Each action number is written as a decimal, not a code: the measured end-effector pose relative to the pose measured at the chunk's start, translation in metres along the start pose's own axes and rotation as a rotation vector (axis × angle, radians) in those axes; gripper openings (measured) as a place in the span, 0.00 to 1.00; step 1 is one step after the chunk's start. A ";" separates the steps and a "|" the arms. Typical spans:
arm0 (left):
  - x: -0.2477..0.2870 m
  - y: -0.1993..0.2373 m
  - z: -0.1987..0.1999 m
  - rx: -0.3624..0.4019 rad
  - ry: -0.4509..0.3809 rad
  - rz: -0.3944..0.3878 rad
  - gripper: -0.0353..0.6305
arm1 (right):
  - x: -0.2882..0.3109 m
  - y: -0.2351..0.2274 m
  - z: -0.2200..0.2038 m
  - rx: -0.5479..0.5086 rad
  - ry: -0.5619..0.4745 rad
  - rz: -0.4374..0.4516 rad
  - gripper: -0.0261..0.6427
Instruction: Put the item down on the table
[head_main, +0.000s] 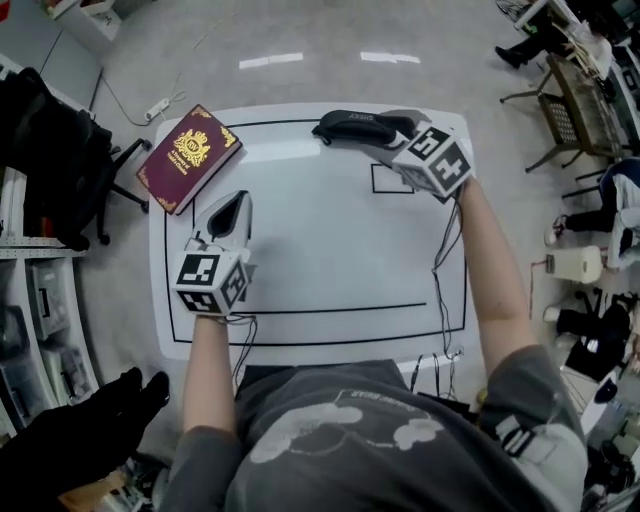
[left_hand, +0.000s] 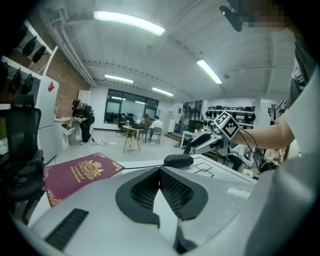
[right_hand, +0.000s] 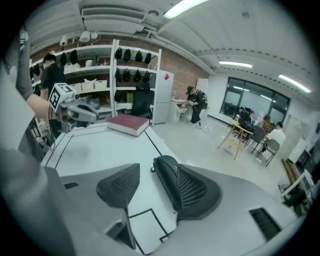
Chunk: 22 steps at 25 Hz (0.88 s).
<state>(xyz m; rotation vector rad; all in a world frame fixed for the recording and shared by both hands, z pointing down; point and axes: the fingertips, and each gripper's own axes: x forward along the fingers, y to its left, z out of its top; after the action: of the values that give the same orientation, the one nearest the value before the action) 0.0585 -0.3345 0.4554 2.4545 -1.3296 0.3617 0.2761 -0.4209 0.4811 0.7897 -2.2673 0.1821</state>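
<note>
Black case: looked light, rigid, smooth; best taken across its middle.
Right gripper: jaws stood parted.
Left gripper: closed, empty.

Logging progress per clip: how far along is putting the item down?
Looks done: the black oblong item lies on the white table. In hand: the right gripper is open around it, one pad at its side. Left: draw that gripper clear. The left gripper is shut, empty.

Grey short-sleeved T-shirt — pale cloud-shaped print.
</note>
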 end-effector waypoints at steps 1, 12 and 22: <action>-0.007 0.000 0.002 0.001 -0.007 -0.013 0.06 | -0.007 0.008 0.005 0.033 -0.019 -0.026 0.37; -0.077 0.012 0.009 0.001 -0.062 -0.124 0.06 | -0.059 0.088 0.031 0.388 -0.251 -0.270 0.04; -0.130 0.026 0.003 0.027 -0.092 -0.246 0.06 | -0.076 0.182 0.033 0.558 -0.346 -0.387 0.04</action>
<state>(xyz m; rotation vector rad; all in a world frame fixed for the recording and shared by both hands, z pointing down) -0.0327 -0.2502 0.4090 2.6467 -1.0450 0.2094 0.1915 -0.2493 0.4231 1.6408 -2.3434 0.5440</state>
